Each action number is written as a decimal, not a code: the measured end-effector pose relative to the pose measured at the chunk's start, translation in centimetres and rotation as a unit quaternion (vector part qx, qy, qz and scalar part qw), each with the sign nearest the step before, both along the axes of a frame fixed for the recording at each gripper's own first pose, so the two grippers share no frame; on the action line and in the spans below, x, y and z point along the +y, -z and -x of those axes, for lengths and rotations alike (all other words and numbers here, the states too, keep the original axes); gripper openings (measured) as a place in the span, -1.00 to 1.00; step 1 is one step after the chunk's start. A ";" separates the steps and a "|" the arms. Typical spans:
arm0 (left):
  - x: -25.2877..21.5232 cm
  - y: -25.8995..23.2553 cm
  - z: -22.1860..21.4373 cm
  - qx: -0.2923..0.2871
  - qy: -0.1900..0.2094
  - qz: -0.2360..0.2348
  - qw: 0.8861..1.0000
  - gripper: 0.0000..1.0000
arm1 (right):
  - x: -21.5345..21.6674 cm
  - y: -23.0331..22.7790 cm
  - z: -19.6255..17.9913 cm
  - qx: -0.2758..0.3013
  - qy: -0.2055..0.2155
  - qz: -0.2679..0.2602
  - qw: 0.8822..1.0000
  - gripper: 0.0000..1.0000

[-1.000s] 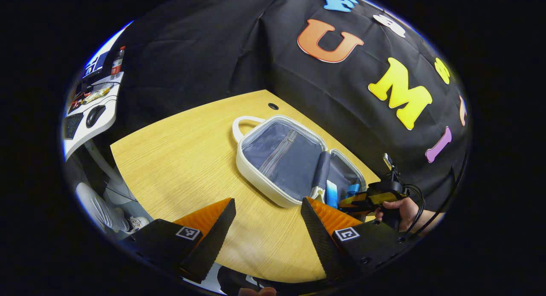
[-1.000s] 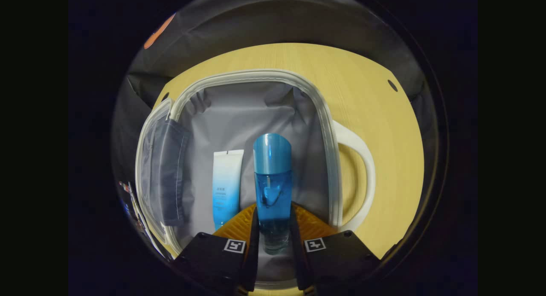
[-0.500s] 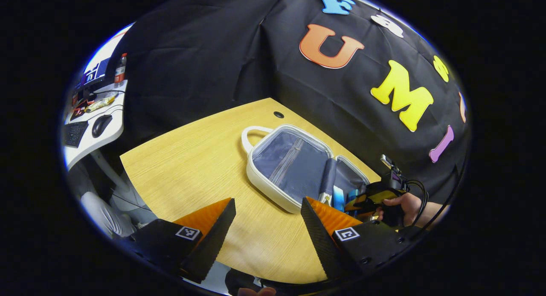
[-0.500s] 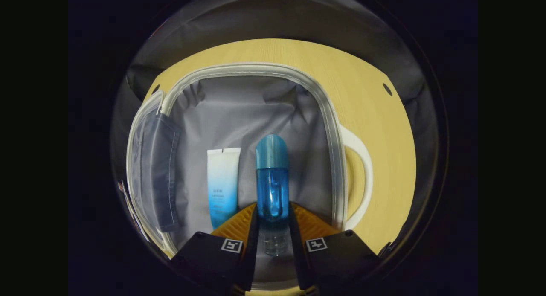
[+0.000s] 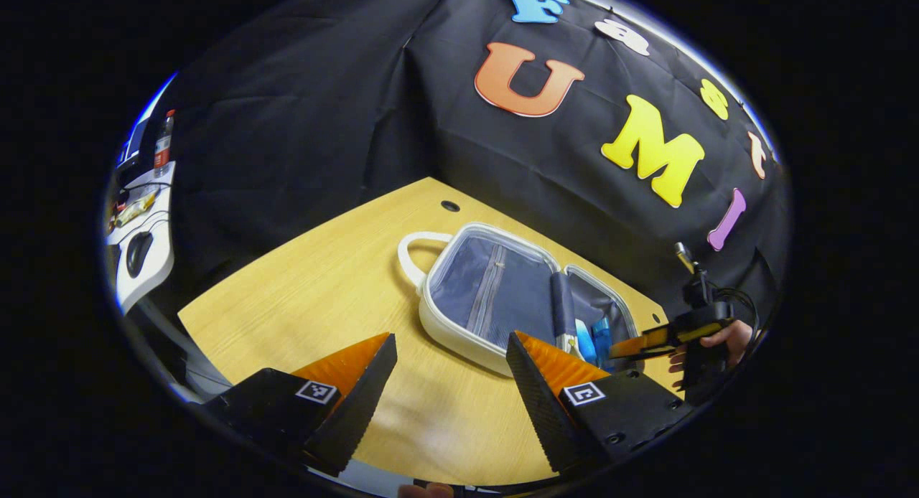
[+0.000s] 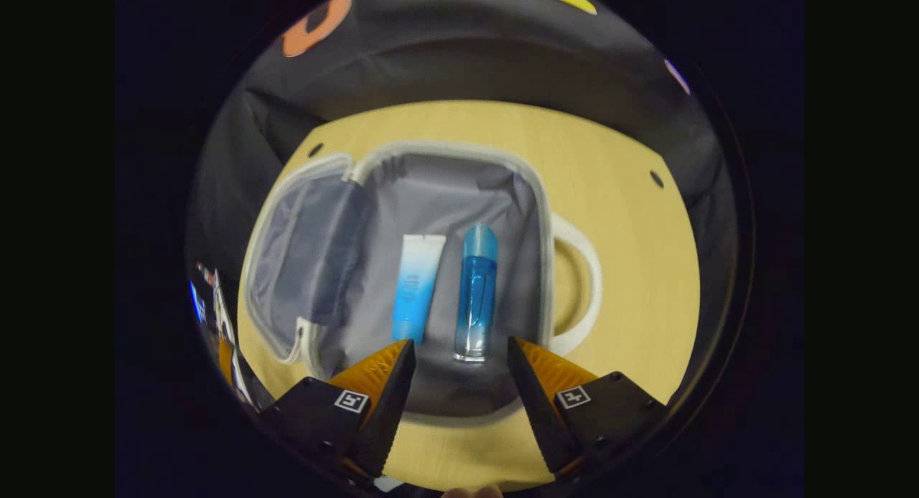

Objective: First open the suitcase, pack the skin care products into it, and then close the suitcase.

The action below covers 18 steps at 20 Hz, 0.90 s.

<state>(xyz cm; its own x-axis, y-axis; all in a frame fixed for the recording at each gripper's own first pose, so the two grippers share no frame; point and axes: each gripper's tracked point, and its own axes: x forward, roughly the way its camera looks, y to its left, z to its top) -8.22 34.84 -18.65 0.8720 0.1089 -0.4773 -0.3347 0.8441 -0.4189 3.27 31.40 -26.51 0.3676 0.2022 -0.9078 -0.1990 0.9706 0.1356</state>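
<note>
The white-edged suitcase (image 6: pixel 540 268) lies open on the wooden table, its grey lining showing. Inside it a white and blue tube (image 6: pixel 416 286) and a blue bottle (image 6: pixel 476 290) lie side by side. My right gripper (image 6: pixel 459 351) is open and hangs just short of the bottle's clear base, touching nothing. In the left gripper view the suitcase (image 5: pixel 459 333) sits mid-table with its clear lid laid flat, and the tube (image 5: pixel 585 340) and bottle (image 5: pixel 602 333) peek out of the far half. My left gripper (image 5: pixel 451 347) stands open above bare table near the suitcase's front edge. The other gripper (image 5: pixel 650 340) is held by a hand at the right.
The wooden table (image 5: pixel 309 283) has cable holes near its far edge (image 5: pixel 450 206). A white desk (image 5: pixel 140 247) with a mouse and clutter stands at the far left. Black cloth walls close off the back.
My right gripper has let go of the blue bottle, opened and drawn back; the bottle now lies in the suitcase beside the tube. The left gripper shifted only slightly.
</note>
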 end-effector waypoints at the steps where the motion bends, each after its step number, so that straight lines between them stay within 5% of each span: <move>1: 0.7 0.0 -1.1 -0.013 0.007 0.006 1.000 0.96 | -0.3 -2.3 -0.2 -0.040 -0.018 -0.011 0.999 0.53; 3: 2.2 0.9 -3.4 -0.030 0.019 0.022 0.999 0.96 | -1.3 -6.7 -0.2 -0.106 -0.049 -0.042 0.992 0.53; 7: 6.1 2.9 -6.8 -0.044 0.010 0.091 0.995 0.96 | -5.8 -12.9 0.5 -0.183 -0.044 -0.071 0.980 0.60; 10: 9.0 5.2 -8.5 -0.029 -0.022 0.121 0.992 0.96 | -9.3 -14.8 1.6 -0.204 -0.036 -0.051 0.977 0.60; 14: 9.5 6.8 -12.1 -0.023 -0.015 0.174 0.984 0.89 | -11.4 -16.5 2.8 -0.217 -0.030 -0.037 0.975 0.60; 18: 9.7 8.8 -14.4 0.006 -0.030 0.193 0.981 0.59 | -12.4 -18.0 3.2 -0.251 -0.043 -0.019 0.967 0.60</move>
